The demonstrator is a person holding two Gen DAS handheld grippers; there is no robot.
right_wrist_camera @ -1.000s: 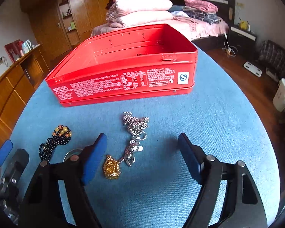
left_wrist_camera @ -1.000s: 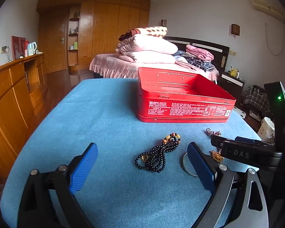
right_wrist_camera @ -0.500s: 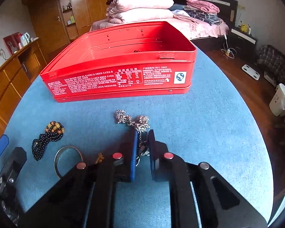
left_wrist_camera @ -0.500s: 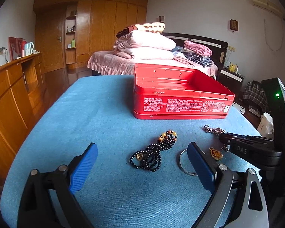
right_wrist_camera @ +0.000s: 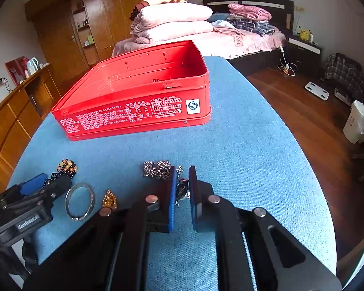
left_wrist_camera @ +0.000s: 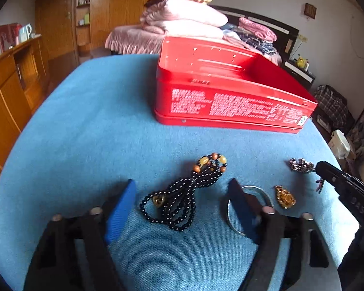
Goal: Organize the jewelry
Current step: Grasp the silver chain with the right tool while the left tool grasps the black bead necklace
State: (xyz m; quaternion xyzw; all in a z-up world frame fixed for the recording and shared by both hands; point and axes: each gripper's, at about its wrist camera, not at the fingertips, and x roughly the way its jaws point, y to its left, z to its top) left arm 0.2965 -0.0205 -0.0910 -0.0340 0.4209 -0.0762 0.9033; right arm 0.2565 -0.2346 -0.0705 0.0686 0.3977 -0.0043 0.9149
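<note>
An open red tin box (left_wrist_camera: 230,97) (right_wrist_camera: 138,97) stands on the blue table. My left gripper (left_wrist_camera: 182,201) is open, low over a black bead necklace (left_wrist_camera: 182,194) with amber beads; it shows at the left of the right wrist view (right_wrist_camera: 66,169). A silver bangle (left_wrist_camera: 262,194) (right_wrist_camera: 80,201) and a gold pendant (left_wrist_camera: 285,197) (right_wrist_camera: 110,198) lie to its right. My right gripper (right_wrist_camera: 182,184) is shut on a silver chain necklace (right_wrist_camera: 157,168), whose bunched end (left_wrist_camera: 301,165) lies on the cloth.
The blue table cloth (right_wrist_camera: 242,145) ends at a rounded edge on the right, with wooden floor (right_wrist_camera: 303,101) beyond. A wooden cabinet (left_wrist_camera: 9,84) stands left. A bed with folded quilts (right_wrist_camera: 177,17) is behind the table.
My right gripper closed on the silver chain necklace and drew it slightly. My left gripper moved lower and forward, straddling the black bead necklace, and its jaws narrowed somewhat.
</note>
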